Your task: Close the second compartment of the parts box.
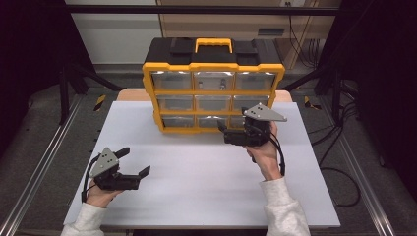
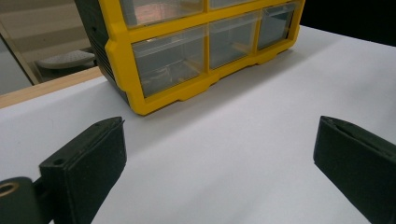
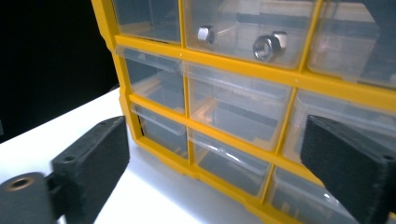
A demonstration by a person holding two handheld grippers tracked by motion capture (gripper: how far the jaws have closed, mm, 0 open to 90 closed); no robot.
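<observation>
Your left tongs (image 1: pixel 134 162) resting at counter (image 1: pixel 196 167) 7 o'clock, jaws apart, gripping nothing. Your right tongs (image 1: pixel 222 129) hovering apart, facing yellow drawer organizer (image 1: pixel 213 91) at 12 o'clock, two nuts (image 3: pixel 264 46) sitting in top-middle drawer.

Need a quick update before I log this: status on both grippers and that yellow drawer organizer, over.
Right gripper open at organizer's bottom row, holding nothing. Left gripper open, empty, over the white board. All drawers closed, nothing in the way.

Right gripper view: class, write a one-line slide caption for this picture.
Open claw close before a yellow drawer organiser, two metal nuts visible in a clear upper drawer.
</observation>
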